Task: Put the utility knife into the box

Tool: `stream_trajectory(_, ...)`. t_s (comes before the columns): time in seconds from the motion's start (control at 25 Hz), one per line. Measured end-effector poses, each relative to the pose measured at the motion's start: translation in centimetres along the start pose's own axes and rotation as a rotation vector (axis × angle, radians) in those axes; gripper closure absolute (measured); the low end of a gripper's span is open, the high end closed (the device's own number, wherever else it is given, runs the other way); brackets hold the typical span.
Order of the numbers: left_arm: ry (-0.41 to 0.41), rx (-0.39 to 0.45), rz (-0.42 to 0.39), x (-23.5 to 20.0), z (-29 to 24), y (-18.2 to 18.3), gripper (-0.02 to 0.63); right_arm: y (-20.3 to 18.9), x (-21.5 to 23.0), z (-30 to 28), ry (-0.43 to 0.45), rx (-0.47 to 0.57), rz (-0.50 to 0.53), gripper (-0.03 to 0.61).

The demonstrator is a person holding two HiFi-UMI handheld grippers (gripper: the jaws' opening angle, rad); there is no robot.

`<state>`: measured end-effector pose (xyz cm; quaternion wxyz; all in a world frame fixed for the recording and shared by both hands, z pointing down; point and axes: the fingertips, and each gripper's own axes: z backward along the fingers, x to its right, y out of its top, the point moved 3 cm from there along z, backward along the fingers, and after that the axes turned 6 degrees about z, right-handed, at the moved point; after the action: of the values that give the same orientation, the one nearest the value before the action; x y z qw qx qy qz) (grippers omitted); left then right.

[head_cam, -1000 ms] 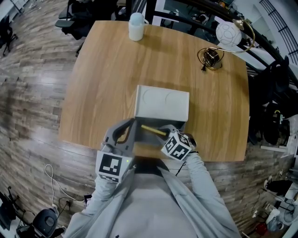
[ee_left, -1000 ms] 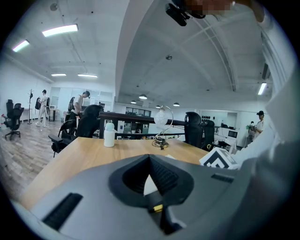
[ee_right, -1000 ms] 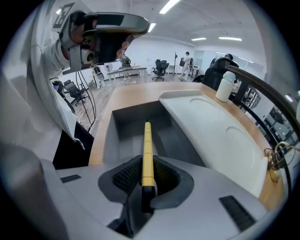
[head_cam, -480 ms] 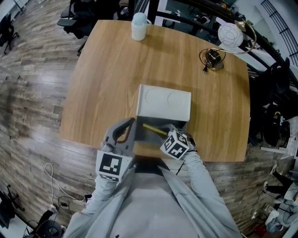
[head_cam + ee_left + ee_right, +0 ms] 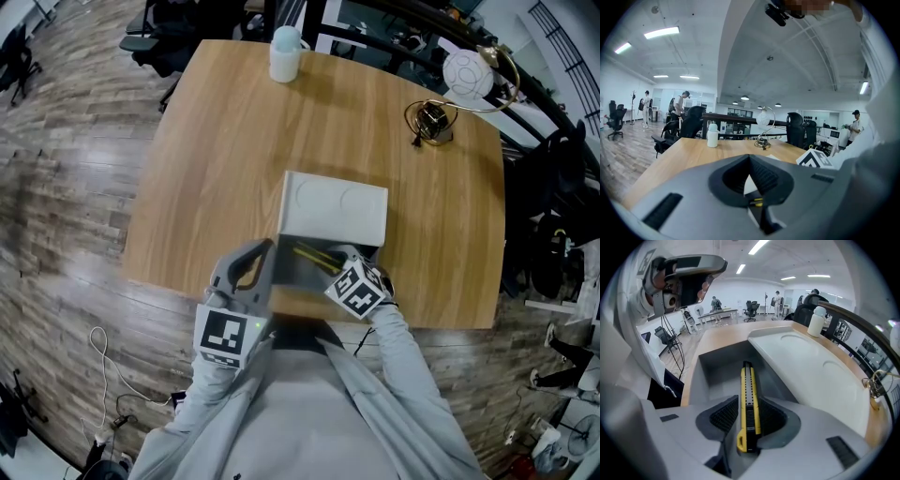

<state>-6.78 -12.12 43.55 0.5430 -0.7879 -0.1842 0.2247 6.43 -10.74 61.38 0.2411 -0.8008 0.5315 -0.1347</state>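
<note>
A grey box point(image 5: 292, 274) with its white lid point(image 5: 334, 206) pushed back stands near the table's front edge. The yellow and black utility knife point(image 5: 313, 254) points into the open box. It lies between the pads of my right gripper point(image 5: 335, 263), whose jaws are opening; a gap shows beside the knife point(image 5: 747, 399). The box floor point(image 5: 717, 369) is just beyond the blade end. My left gripper point(image 5: 270, 250) is closed at the box's near left corner, on its wall. In the left gripper view its pads point(image 5: 764, 178) meet at their tips.
A white bottle point(image 5: 285, 53) stands at the table's far edge. A white globe lamp point(image 5: 466, 73) and a small corded object point(image 5: 429, 118) sit at the far right. Office chairs ring the table point(image 5: 206, 159), and people stand far off in the room.
The right gripper's jaws have widened around the knife, and the knife has shifted slightly further into the box. The left gripper has stayed put.
</note>
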Motion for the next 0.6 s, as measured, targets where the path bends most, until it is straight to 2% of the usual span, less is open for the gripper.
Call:
stream_trajectory(0.16, 0.006, 0.000, 0.018, 0.1, 0.0, 0.2, 0.595, 0.5, 0.4, 0.7, -0.010, 0.060, -0.056, 0.443)
stream_trajectory(0.6, -0.014, 0.008, -0.023, 0.8, -0.8, 1.0, 0.595, 1.1, 1.6, 3.9, -0.040, 0.273, -0.260, 0.443)
